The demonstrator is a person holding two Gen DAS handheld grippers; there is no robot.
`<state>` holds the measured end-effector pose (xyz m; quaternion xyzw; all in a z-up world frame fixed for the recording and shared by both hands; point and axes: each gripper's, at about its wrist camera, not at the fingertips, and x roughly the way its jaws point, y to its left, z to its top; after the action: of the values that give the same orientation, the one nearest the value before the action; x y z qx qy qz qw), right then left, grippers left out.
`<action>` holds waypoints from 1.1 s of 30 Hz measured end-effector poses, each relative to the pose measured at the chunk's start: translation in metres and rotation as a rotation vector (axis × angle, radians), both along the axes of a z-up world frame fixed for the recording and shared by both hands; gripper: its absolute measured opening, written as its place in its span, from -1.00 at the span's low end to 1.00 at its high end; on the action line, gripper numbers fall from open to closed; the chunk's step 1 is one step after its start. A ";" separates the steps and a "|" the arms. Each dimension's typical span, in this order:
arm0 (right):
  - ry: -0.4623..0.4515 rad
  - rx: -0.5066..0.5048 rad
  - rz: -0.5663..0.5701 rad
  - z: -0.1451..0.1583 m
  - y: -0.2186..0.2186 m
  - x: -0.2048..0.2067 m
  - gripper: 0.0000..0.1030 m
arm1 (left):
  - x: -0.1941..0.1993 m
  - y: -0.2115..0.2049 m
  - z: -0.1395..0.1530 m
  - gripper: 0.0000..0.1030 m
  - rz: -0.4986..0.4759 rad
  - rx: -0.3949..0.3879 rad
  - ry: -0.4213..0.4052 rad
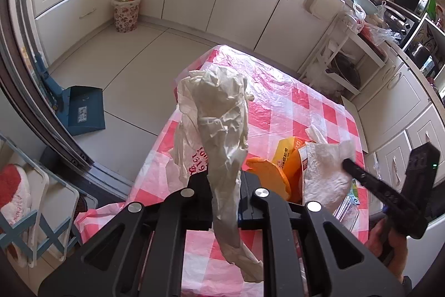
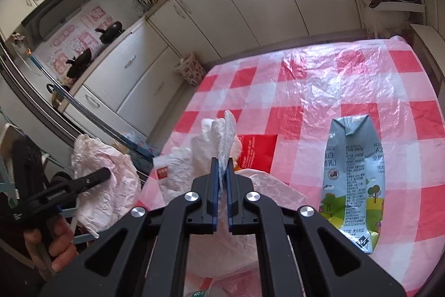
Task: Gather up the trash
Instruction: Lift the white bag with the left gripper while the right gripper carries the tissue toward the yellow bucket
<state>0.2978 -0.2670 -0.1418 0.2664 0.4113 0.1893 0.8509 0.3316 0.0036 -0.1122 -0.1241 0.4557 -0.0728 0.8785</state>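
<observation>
Up close in the left wrist view, the left claw (image 1: 224, 180) was clenched on a crumpled white plastic bag (image 1: 219, 113), which rose above the fingertips and trailed a loose tail back between the arms. Beyond and beneath the claw lay the worktop (image 1: 292, 107), covered in a red-and-white checked plastic sheet. Just right of the claw sat an orange carton (image 1: 286, 157) and a wad of white tissue (image 1: 325, 169). The right claw (image 1: 347, 164) reached in from the far right, its tip against that tissue, with a hand (image 1: 389, 241) showing below it. Well ahead and to the left, on the floor by the cabinets, stood a patterned waste basket (image 1: 126, 11); a blue dustpan (image 1: 83, 110) lay nearer on the left.

Seen from the right wrist, the right claw (image 2: 222, 166) was closed on the white tissue (image 2: 222, 135), whose folded edge stood up between the blue pads (image 2: 213, 185). No earlier picture is given, so nothing more is told of its jaws. Right of the claw a flattened milk carton (image 2: 353, 171) lay on the checked worktop (image 2: 319, 80). Just beyond the tip showed a red packet (image 2: 257, 152). Off to the left, past the worktop edge, the left claw (image 2: 107, 173) held the crumpled bag (image 2: 105, 177), gripped by a hand (image 2: 52, 241) at the lower left
</observation>
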 end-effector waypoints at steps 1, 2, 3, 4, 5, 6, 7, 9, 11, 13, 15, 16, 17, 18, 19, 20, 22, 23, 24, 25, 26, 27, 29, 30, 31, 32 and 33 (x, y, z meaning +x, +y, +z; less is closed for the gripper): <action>-0.034 0.027 -0.004 0.007 -0.005 -0.005 -0.89 | -0.001 -0.001 0.000 -0.79 -0.003 0.002 -0.003; -0.052 0.044 -0.004 0.010 -0.009 -0.008 -0.89 | -0.001 -0.003 0.001 -0.79 -0.006 0.007 -0.006; -0.072 0.065 -0.007 0.014 -0.014 -0.012 -0.89 | -0.001 -0.004 0.001 -0.79 -0.008 0.013 -0.008; -0.091 0.096 -0.011 0.017 -0.020 -0.016 -0.89 | -0.002 -0.006 0.002 -0.79 -0.012 0.016 -0.013; -0.106 0.135 -0.013 0.018 -0.025 -0.017 -0.89 | -0.003 -0.007 0.002 -0.79 -0.016 0.016 -0.018; -0.126 0.193 -0.015 0.020 -0.031 -0.020 -0.89 | -0.004 -0.007 0.003 -0.79 -0.021 0.015 -0.023; -0.139 0.228 -0.021 0.024 -0.031 -0.017 -0.89 | -0.005 -0.009 0.004 -0.79 -0.026 0.016 -0.031; -0.174 0.303 -0.041 0.032 -0.041 -0.020 -0.89 | -0.007 -0.010 0.006 -0.79 -0.038 0.013 -0.046; -0.193 0.365 -0.061 0.036 -0.052 -0.021 -0.89 | -0.011 -0.012 0.009 -0.79 -0.056 -0.002 -0.066; -0.208 0.403 -0.086 0.039 -0.061 -0.025 -0.89 | -0.017 -0.013 0.015 -0.79 -0.083 -0.043 -0.097; -0.216 0.394 -0.121 0.044 -0.072 -0.034 -0.89 | -0.024 -0.017 0.022 -0.79 -0.100 -0.052 -0.131; -0.221 0.386 -0.134 0.046 -0.078 -0.038 -0.89 | -0.027 -0.019 0.025 -0.79 -0.109 -0.059 -0.145; -0.227 0.379 -0.148 0.048 -0.083 -0.044 -0.89 | -0.030 -0.021 0.028 -0.79 -0.122 -0.065 -0.161; -0.230 0.370 -0.163 0.050 -0.088 -0.050 -0.89 | -0.033 -0.023 0.030 -0.79 -0.134 -0.070 -0.175; -0.233 0.361 -0.176 0.051 -0.093 -0.055 -0.89 | -0.037 -0.024 0.033 -0.79 -0.152 -0.085 -0.193; -0.237 0.350 -0.192 0.052 -0.100 -0.061 -0.89 | -0.039 -0.026 0.035 -0.79 -0.165 -0.100 -0.204; -0.241 0.334 -0.221 0.054 -0.111 -0.069 -0.89 | -0.043 -0.030 0.040 -0.79 -0.190 -0.123 -0.225; -0.244 0.321 -0.240 0.055 -0.118 -0.075 -0.89 | -0.045 -0.032 0.041 -0.79 -0.199 -0.130 -0.231; -0.248 0.304 -0.259 0.056 -0.124 -0.080 -0.89 | -0.047 -0.035 0.042 -0.79 -0.210 -0.140 -0.236; -0.253 0.281 -0.282 0.057 -0.131 -0.087 -0.89 | -0.049 -0.039 0.044 -0.79 -0.224 -0.145 -0.245; -0.256 0.263 -0.303 0.057 -0.138 -0.094 -0.89 | -0.052 -0.044 0.046 -0.79 -0.237 -0.143 -0.254; -0.255 0.244 -0.325 0.056 -0.146 -0.100 -0.89 | -0.054 -0.049 0.048 -0.79 -0.250 -0.145 -0.262; -0.250 0.197 -0.371 0.056 -0.161 -0.114 -0.89 | -0.059 -0.063 0.052 -0.79 -0.281 -0.148 -0.275; -0.244 0.171 -0.396 0.054 -0.170 -0.122 -0.89 | -0.062 -0.073 0.054 -0.79 -0.298 -0.146 -0.280; -0.237 0.151 -0.419 0.052 -0.179 -0.127 -0.89 | -0.065 -0.085 0.055 -0.79 -0.321 -0.148 -0.285; -0.226 0.123 -0.448 0.049 -0.189 -0.136 -0.89 | -0.070 -0.097 0.056 -0.79 -0.345 -0.149 -0.290; -0.213 0.095 -0.474 0.044 -0.199 -0.144 -0.89 | -0.074 -0.111 0.057 -0.79 -0.371 -0.149 -0.294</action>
<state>0.1539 -0.4661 -0.0977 0.3737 0.2359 0.0306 0.8965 0.2573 -0.1075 -0.0551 -0.0908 0.3312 -0.2833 0.8954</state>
